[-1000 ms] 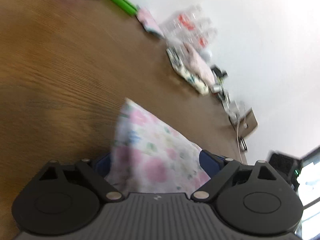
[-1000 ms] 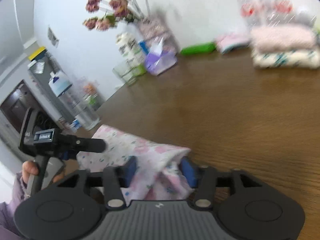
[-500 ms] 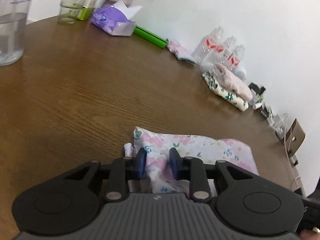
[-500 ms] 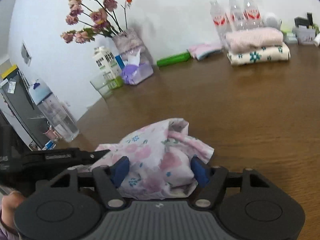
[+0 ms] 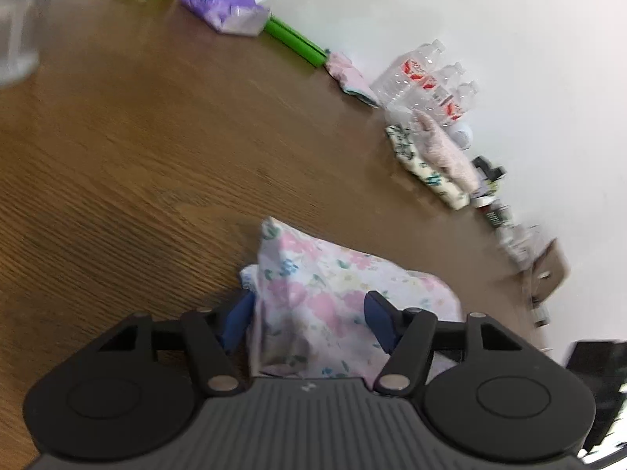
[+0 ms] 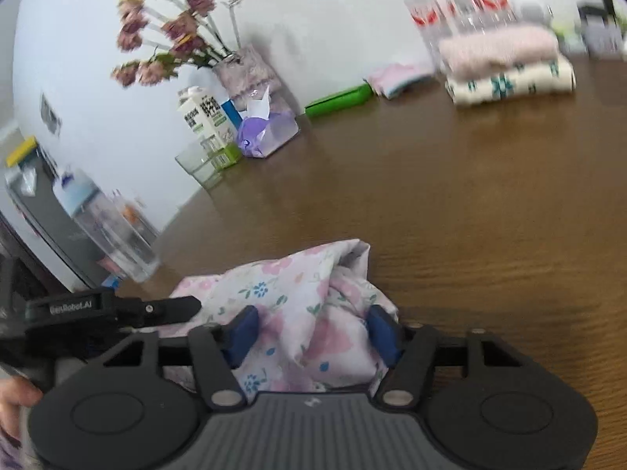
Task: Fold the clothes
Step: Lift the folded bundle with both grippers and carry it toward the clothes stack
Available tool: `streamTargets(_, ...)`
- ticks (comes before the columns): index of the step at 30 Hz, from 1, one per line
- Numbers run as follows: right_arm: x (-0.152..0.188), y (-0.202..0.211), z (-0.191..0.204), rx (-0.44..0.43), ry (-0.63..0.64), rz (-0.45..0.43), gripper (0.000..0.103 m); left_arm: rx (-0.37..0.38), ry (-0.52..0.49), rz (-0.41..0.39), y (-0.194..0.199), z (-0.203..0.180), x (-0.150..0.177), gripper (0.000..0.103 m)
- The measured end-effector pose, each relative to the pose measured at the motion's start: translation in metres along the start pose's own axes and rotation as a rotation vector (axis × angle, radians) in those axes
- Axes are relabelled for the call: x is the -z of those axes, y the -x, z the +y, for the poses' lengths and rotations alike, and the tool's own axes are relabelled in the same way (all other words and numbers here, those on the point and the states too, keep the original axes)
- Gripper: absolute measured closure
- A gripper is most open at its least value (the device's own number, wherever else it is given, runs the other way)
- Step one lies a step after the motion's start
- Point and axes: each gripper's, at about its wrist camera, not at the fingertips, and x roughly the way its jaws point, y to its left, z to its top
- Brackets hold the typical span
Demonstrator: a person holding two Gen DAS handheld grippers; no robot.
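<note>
Two grippers sit over one floral cloth (image 5: 313, 297) on the brown wooden table (image 5: 137, 149). In the left wrist view the left gripper (image 5: 309, 315) has its blue pads (image 5: 237, 319) spread wide, one on each side of a raised bunch of the cloth; the pads flank the fabric without pinching it, so the jaws stand open and grip nothing that can be seen. The right wrist view shows the right gripper (image 6: 313, 329) in much the same way: its pads (image 6: 382, 333) are wide apart with a humped fold of the cloth between them, and the fabric looks loose rather than clamped. The cloth lies crumpled near the table's front edge, directly ahead of both grippers. To the left in the right wrist view, the black side of the left gripper lies over the cloth's far end, and part of a hand (image 6: 13, 395) shows at the frame's edge. Along the wall at the table's back stand a stack of folded clothes (image 6: 505, 66), bottles (image 6: 450, 0), a green box (image 6: 339, 100), a tissue pack (image 6: 266, 133), a carton (image 6: 205, 125) and a vase of flowers (image 6: 168, 35).
</note>
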Motion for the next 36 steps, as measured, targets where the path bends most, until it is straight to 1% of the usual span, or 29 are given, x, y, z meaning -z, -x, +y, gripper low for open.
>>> streamTargets(1, 0.0, -0.002, -0.007, -0.031, -0.038, 0.008, 0.057, 0.049, 0.037, 0.015, -0.004, 0.004, 0.0, 0.041)
streamTargets(2, 0.0, -0.005, -0.014, -0.058, -0.07, 0.008, 0.068, 0.093, 0.071, 0.024, -0.009, 0.006, 0.001, 0.048)
streamTargets(3, -0.001, -0.006, -0.021, -0.083, -0.116, 0.013, 0.076, 0.118, 0.09, 0.027, -0.016, 0.007, 0.002, 0.062)
streamTargets(4, -0.002, -0.007, -0.029, -0.107, -0.162, 0.017, 0.086, 0.129, 0.098, 0.027, -0.023, 0.005, 0.003, 0.065)
streamTargets(5, -0.004, -0.008, -0.036, -0.132, -0.208, 0.02, 0.091, 0.146, 0.102, 0.027, -0.028, 0.001, 0.0, 0.066)
streamTargets(6, -0.01, -0.001, -0.039, -0.144, -0.218, -0.003, 0.092, 0.171, 0.1, 0.028, -0.031, -0.005, -0.006, 0.071)
streamTargets(8, -0.045, 0.027, -0.041, -0.157, -0.183, -0.094, 0.092, 0.222, 0.088, 0.024, -0.04, -0.025, -0.024, 0.072)
streamTargets(12, -0.114, 0.082, -0.045, -0.181, -0.111, -0.276, 0.092, 0.336, 0.008, -0.023, -0.07, -0.11, -0.091, 0.071)
streamTargets(13, -0.138, 0.091, -0.048, -0.159, -0.088, -0.311, 0.092, 0.365, -0.012, -0.035, -0.077, -0.132, -0.107, 0.071)
streamTargets(15, -0.186, 0.1, -0.063, -0.114, -0.082, -0.363, 0.092, 0.422, -0.052, -0.058, -0.092, -0.174, -0.141, 0.071)
streamTargets(16, -0.209, 0.098, -0.074, -0.092, -0.086, -0.371, 0.092, 0.433, -0.068, -0.071, -0.103, -0.191, -0.154, 0.071)
streamTargets(18, -0.254, 0.094, -0.096, -0.049, -0.094, -0.386, 0.092, 0.418, -0.089, -0.102, -0.134, -0.215, -0.175, 0.071)
streamTargets(20, -0.289, 0.083, -0.116, -0.02, -0.099, -0.393, 0.092, 0.403, -0.111, -0.132, -0.164, -0.239, -0.196, 0.071)
streamTargets(21, -0.304, 0.075, -0.127, -0.018, -0.1, -0.381, 0.092, 0.396, -0.122, -0.147, -0.18, -0.25, -0.206, 0.071)
streamTargets(22, -0.314, 0.064, -0.139, -0.015, -0.099, -0.363, 0.092, 0.383, -0.129, -0.159, -0.194, -0.256, -0.213, 0.071)
streamTargets(24, -0.336, 0.043, -0.162, -0.008, -0.096, -0.327, 0.092, 0.347, -0.135, -0.177, -0.221, -0.254, -0.218, 0.07)
streamTargets(26, -0.343, 0.017, -0.183, 0.016, -0.096, -0.296, 0.092, 0.308, -0.124, -0.173, -0.246, -0.245, -0.217, 0.07)
streamTargets(28, -0.335, -0.011, -0.203, 0.049, -0.104, -0.246, 0.091, 0.253, -0.106, -0.174, -0.27, -0.23, -0.211, 0.069)
streamTargets(30, -0.327, -0.04, -0.222, 0.082, -0.112, -0.196, 0.091, 0.182, -0.11, -0.155, -0.294, -0.217, -0.204, 0.068)
streamTargets(31, -0.318, -0.053, -0.23, 0.102, -0.112, -0.174, 0.09, 0.148, -0.112, -0.146, -0.305, -0.211, -0.2, 0.067)
streamTargets(32, -0.308, -0.058, -0.234, 0.101, -0.105, -0.188, 0.089, 0.131, -0.106, -0.145, -0.31, -0.206, -0.197, 0.057)
streamTargets(33, -0.302, -0.058, -0.237, 0.081, -0.105, -0.224, 0.089, 0.131, -0.09, -0.153, -0.31, -0.2, -0.196, 0.048)
streamTargets(34, -0.3, -0.054, -0.235, 0.084, -0.103, -0.243, 0.087, 0.13, -0.072, -0.163, -0.308, -0.197, -0.197, 0.042)
streamTargets(35, -0.298, -0.051, -0.233, 0.088, -0.1, -0.262, 0.082, 0.126, -0.056, -0.184, -0.299, -0.198, -0.2, 0.032)
streamTargets(36, -0.297, -0.047, -0.231, 0.092, -0.097, -0.28, 0.08, 0.109, -0.073, -0.231, -0.286, -0.202, -0.203, 0.031)
